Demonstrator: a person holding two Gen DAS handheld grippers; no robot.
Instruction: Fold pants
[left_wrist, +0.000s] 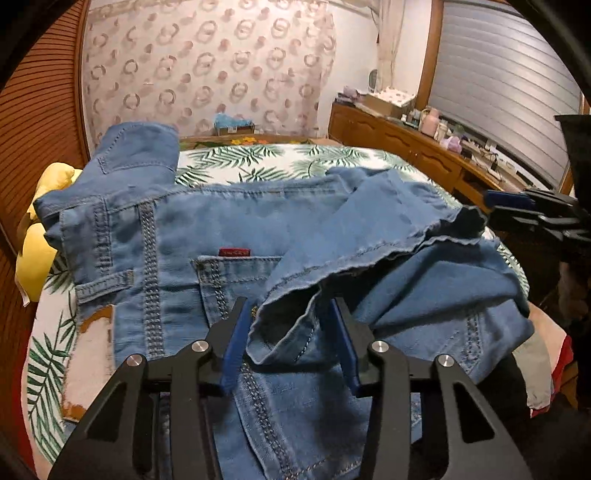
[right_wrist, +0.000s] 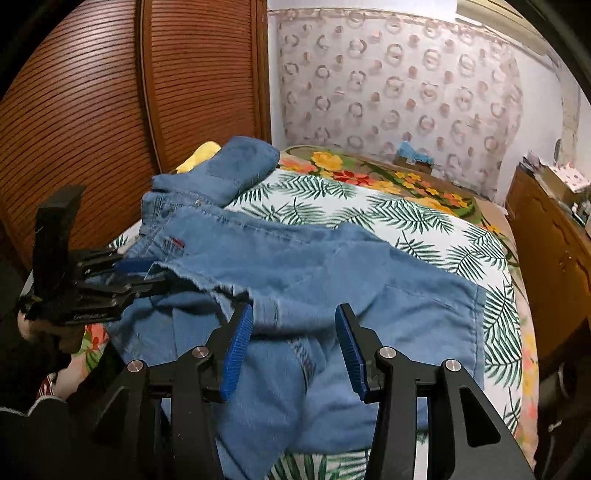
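Observation:
Blue jeans (left_wrist: 229, 229) lie across the bed, waistband and back pocket toward the left, the legs folded back over the seat. In the left wrist view my left gripper (left_wrist: 291, 314) is open, its blue pads on either side of a frayed leg hem (left_wrist: 295, 325). My right gripper (left_wrist: 517, 206) shows at the right edge beside the other end of the hem. In the right wrist view my right gripper (right_wrist: 293, 325) is open just above the jeans (right_wrist: 332, 280). The left gripper (right_wrist: 147, 273) shows at the left, at the frayed hem.
The bed has a palm-leaf sheet (right_wrist: 406, 218) and a floral cover (right_wrist: 369, 177). A yellow plush toy (left_wrist: 37, 236) lies at the left. A slatted wooden wardrobe (right_wrist: 110, 92) stands behind. A wooden dresser (left_wrist: 406, 144) with clutter runs along the right.

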